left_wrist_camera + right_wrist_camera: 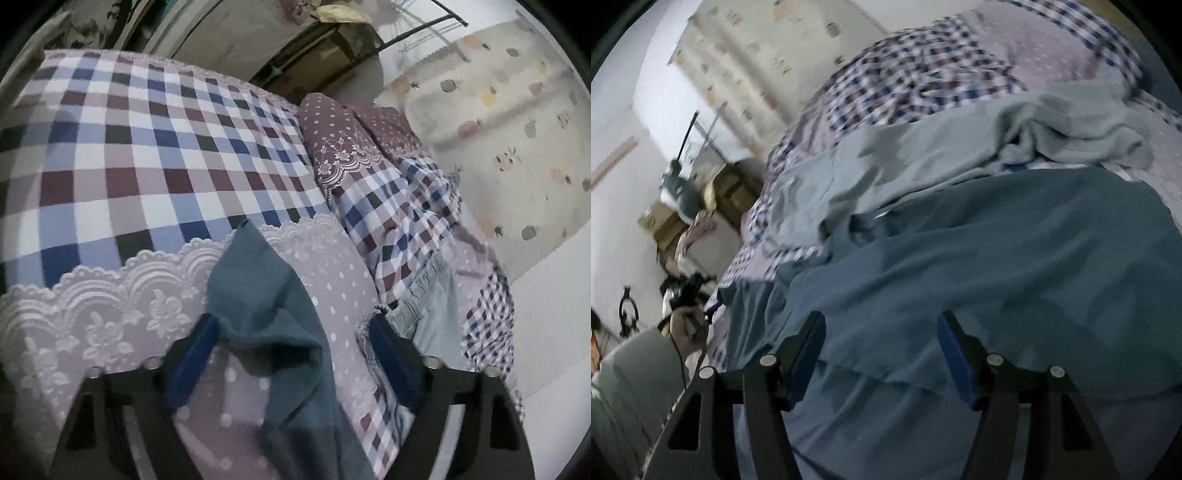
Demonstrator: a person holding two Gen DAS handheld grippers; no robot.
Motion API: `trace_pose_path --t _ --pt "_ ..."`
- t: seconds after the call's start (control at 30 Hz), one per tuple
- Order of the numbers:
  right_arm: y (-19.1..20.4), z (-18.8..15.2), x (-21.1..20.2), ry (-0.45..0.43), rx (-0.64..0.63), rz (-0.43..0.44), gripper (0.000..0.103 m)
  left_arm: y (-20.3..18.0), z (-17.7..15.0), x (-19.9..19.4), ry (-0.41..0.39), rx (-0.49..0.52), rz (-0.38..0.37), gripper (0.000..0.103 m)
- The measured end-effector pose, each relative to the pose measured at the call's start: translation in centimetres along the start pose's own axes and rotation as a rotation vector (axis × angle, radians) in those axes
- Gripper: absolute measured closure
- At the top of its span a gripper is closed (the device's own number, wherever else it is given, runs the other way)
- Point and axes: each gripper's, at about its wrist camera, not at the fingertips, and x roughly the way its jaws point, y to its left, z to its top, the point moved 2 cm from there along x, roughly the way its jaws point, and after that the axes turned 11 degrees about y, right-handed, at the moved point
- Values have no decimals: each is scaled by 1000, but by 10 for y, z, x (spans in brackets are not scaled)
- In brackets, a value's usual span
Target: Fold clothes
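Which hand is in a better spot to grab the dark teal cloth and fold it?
Probably the left. A corner of the dark teal cloth lies between the open left gripper. The right gripper, also open, only faces the cloth's broad middle.

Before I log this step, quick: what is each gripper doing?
Left gripper: open, teal garment between its jaws, not pinched.
Right gripper: open over it, holding nothing.

Each hand-held gripper, the left (291, 343) and the right (882, 350), has two black plastic arms with triangular cut-outs, round silver screw heads and blue pads (955, 360) on the fingers, while a pale grey-green sleeve (635, 373) and thin black cable show beside the right one.
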Motion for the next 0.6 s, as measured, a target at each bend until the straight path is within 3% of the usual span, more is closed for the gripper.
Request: trace_pose_path --t 0.07,0.13,0.23,0.33,0.47,0.6 --pt "-4 2 -2 -7 9 -7 37 -3 5 0 -8 -23 50 71" --pt "-7 4 -5 -14 17 -13 37 -6 10 3 -14 -36 124 90" --pt "-8 6 -9 -28 20 -13 37 -18 11 1 -35 -22 182 95" --pt "-9 8 -12 -38 26 -12 37 -43 3 -7 -76 50 159 95" --pt "-10 8 -13 -26 41 -20 37 -113 -28 -20 -54 241 47 95" --pt "-15 14 -24 -37 76 3 36 -191 -93 -37 14 480 -97 95"
